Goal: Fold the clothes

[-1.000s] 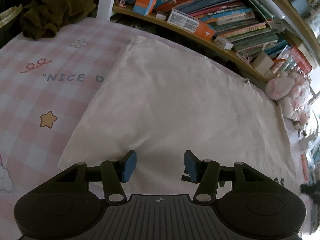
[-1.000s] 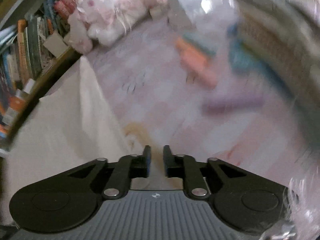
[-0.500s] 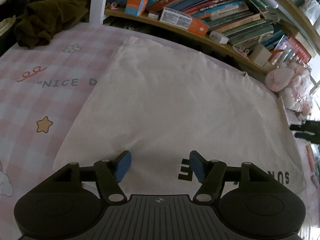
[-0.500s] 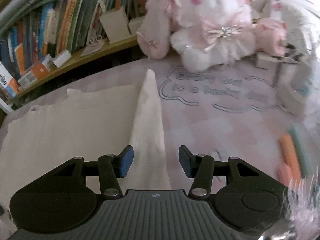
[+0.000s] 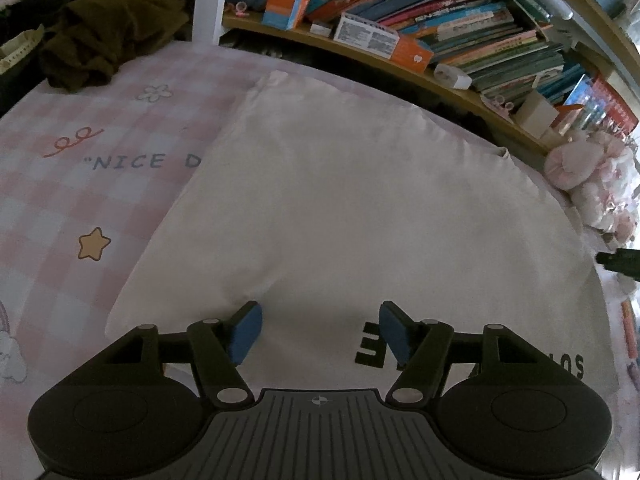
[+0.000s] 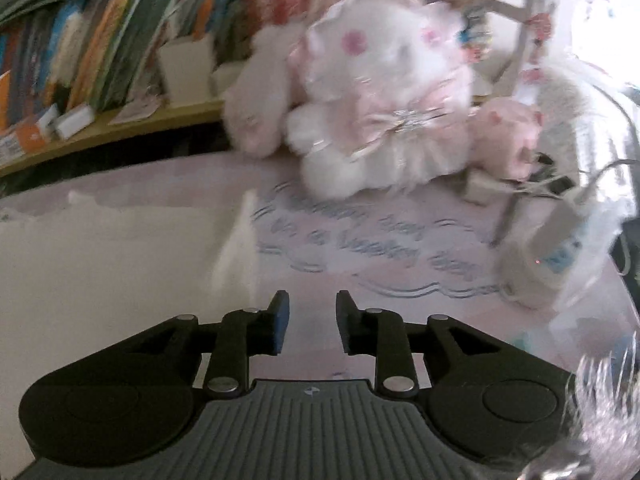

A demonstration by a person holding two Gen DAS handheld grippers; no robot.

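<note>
Cream garment (image 5: 360,208) lay flat on pink checked bedsheet (image 5: 80,184), near bookshelf (image 5: 420,52). Left gripper (image 5: 320,332) hung above near hem, fingers wide, empty. Right gripper (image 6: 308,322) beside garment's right edge, fingers narrowly parted, empty. Plush toy (image 6: 384,92) beyond.

Garment (image 5: 360,208) spread on bedsheet (image 5: 80,200), bookshelf (image 5: 420,24) behind. Plush toy (image 6: 384,92) right of garment, before the shelf. Dark cloth (image 5: 100,28) at far left
</note>
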